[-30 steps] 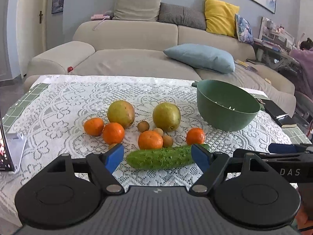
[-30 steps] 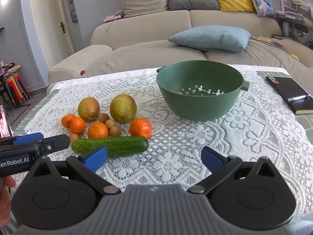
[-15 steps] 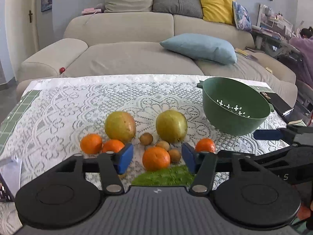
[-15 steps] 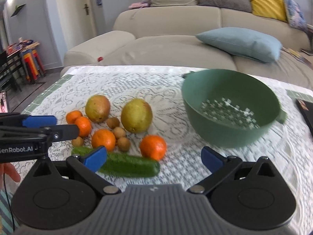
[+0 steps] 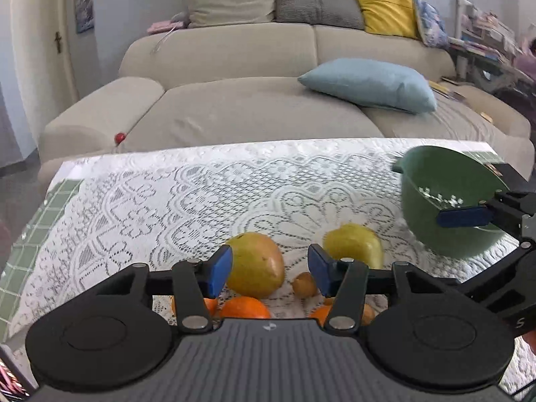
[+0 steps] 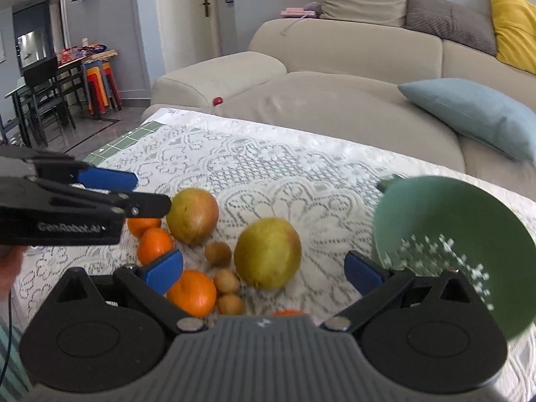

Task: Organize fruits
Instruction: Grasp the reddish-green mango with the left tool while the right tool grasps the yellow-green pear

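Left tongs (image 5: pixel 269 269): open, holding nothing; the blue tips stand on either side of the left round yellow-green fruit with a reddish blush (image 5: pixel 255 264), but I cannot tell if they touch it.
Right tongs (image 6: pixel 263 269): open wide and empty; they point at the second large yellow-green fruit (image 6: pixel 267 253).
Fruits: all lie in one loose group on the surface covered with a white lace cloth (image 6: pixel 268 167). There are the two large fruits, several small round oranges (image 6: pixel 192 292) and a few little brown round fruits (image 6: pixel 218 253) between them.
Container: the deep green plastic colander bowl (image 6: pixel 449 234) stands to the right of the group, near but apart. Only its drain holes show inside, no fruit.
Done: nothing, as far as I can see; no fruit is in the bowl.
Left to do: probably every fruit must be lifted and put into the bowl, one after another.
Step now: I judge it is the approach to the first large fruit.
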`<state>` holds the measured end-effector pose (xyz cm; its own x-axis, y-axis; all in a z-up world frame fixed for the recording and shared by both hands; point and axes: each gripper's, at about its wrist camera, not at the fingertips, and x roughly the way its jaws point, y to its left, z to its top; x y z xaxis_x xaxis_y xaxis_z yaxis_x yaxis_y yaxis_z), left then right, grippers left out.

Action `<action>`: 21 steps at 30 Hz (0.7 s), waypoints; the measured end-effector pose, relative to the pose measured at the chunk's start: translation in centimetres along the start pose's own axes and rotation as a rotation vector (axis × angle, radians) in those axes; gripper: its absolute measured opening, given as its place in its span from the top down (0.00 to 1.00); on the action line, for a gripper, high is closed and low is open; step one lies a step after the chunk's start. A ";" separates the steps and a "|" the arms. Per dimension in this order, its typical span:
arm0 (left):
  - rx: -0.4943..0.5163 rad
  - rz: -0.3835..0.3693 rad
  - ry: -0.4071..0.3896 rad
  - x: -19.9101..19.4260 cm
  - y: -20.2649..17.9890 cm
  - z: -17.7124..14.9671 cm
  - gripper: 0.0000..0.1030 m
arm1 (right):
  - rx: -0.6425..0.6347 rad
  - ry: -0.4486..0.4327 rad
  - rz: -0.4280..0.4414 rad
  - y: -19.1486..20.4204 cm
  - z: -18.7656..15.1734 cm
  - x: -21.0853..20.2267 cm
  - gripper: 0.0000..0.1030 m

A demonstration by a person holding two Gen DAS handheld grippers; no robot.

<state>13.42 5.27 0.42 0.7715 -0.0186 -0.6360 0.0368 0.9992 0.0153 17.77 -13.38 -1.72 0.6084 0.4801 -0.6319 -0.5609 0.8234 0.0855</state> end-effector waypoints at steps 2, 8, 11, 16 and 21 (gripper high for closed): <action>-0.012 -0.004 0.013 0.8 0.7 0.0 0.40 | -0.016 -0.001 0.000 0.1 0.2 0.7 0.04; -0.038 -0.063 0.037 2.3 1.9 0.1 0.39 | 0.017 0.022 0.008 -0.3 0.7 2.8 0.05; -0.023 -0.084 0.039 2.7 1.8 0.1 0.39 | 0.030 0.032 0.016 -0.6 0.6 3.4 0.13; -0.007 -0.137 0.041 3.4 2.3 -0.2 0.39 | 0.054 0.030 0.027 -1.2 0.2 4.2 0.17; -0.032 -0.167 0.072 4.4 2.9 -0.4 0.37 | 0.052 0.014 0.038 -1.2 0.1 4.0 0.19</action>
<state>16.64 8.10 -2.66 0.7090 -0.1832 -0.6811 0.1397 0.9830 -0.1190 20.94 -12.47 -4.31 0.5789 0.5071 -0.6385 -0.5530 0.8196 0.1496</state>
